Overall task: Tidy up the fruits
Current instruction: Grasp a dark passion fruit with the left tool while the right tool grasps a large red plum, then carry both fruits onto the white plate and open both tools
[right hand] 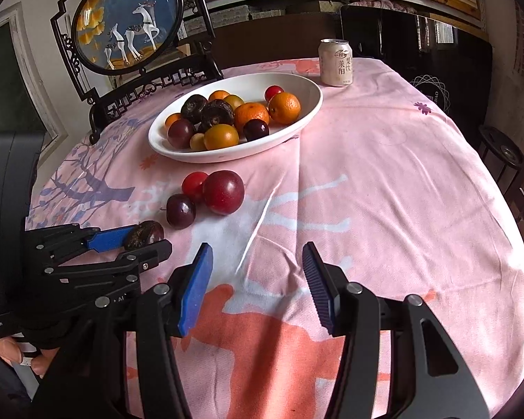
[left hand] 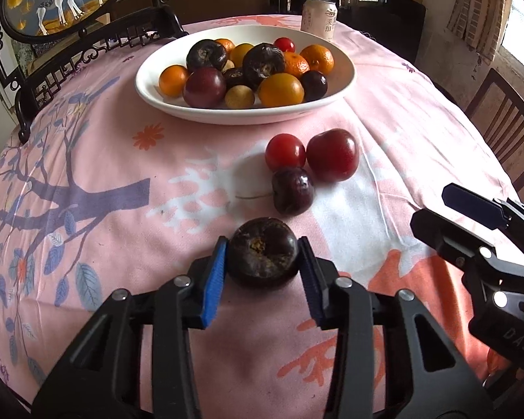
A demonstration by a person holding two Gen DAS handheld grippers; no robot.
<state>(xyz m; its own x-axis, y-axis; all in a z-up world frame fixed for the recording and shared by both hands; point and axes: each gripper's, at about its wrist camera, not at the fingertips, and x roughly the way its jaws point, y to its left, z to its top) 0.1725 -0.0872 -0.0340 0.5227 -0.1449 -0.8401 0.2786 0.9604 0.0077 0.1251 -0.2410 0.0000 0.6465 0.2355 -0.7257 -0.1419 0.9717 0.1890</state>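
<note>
Dark brown round fruit (left hand: 262,256), rough pitted crown facing up, sits near on the pink cloth surface (left hand: 384,111). Left tool (left hand: 262,265) is clamped on it, blue pads on its two sides at the widest part. Right tool (right hand: 258,279) hangs apart and empty to the right, over bare cloth.

Three loose fruits lie further out: red cherry tomato (left hand: 284,152), red plum (left hand: 333,155), dark plum (left hand: 292,190), all touching or nearly so. White bowl (left hand: 157,101) beyond holds the sorted pile.

Handling guess: the held fruit looks light, hard-shelled and a bit wrinkled, possibly brittle, though skin detail is soft here. Grip at the equator is right; squeeze moderately. The plums are smooth and will roll.
</note>
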